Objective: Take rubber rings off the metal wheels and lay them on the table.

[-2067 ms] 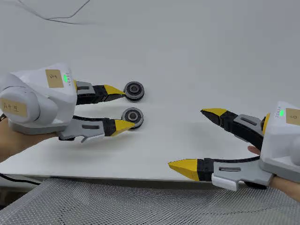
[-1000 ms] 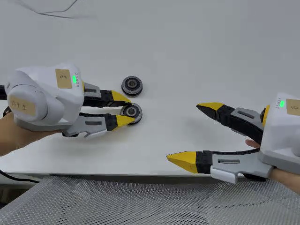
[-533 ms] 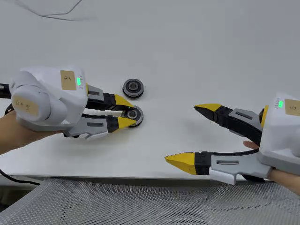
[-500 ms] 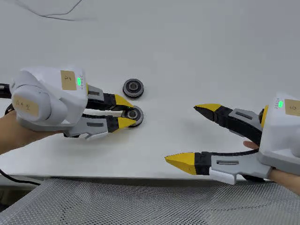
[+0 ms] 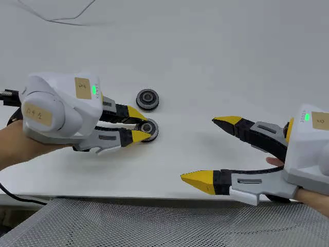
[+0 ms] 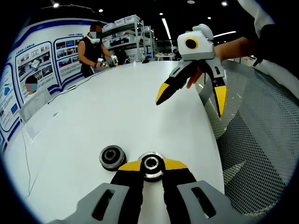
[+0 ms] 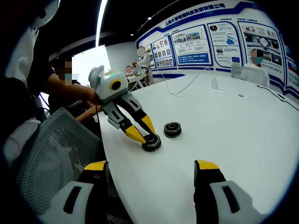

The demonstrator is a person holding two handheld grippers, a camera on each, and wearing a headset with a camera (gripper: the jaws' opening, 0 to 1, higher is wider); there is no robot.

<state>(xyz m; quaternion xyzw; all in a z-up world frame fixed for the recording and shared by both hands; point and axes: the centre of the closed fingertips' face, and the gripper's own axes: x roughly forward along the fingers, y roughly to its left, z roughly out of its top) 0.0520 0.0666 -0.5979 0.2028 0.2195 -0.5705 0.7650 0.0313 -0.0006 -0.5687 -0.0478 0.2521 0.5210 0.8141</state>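
Observation:
Two small metal wheels with black rubber rings lie flat on the white table (image 5: 205, 62). The near wheel (image 5: 149, 128) (image 6: 152, 164) (image 7: 151, 142) sits between the yellow tips of my left gripper (image 5: 141, 125) (image 6: 152, 166) (image 7: 145, 132), whose jaws press on its two sides. The far wheel (image 5: 147, 99) (image 6: 112, 157) (image 7: 172, 129) lies free just beyond it. My right gripper (image 5: 204, 150) (image 7: 150, 165) (image 6: 189, 105) hovers over the table's front edge to the right, open and holding nothing.
A grey mesh surface (image 5: 154, 226) runs along the table's front edge. A thin cable (image 5: 51, 19) trails across the far left of the table. People stand at the far end of the table (image 6: 96, 51).
My left gripper slid forward and narrowed its jaws from wide open to shut around the near wheel. The right gripper has barely moved and stays open.

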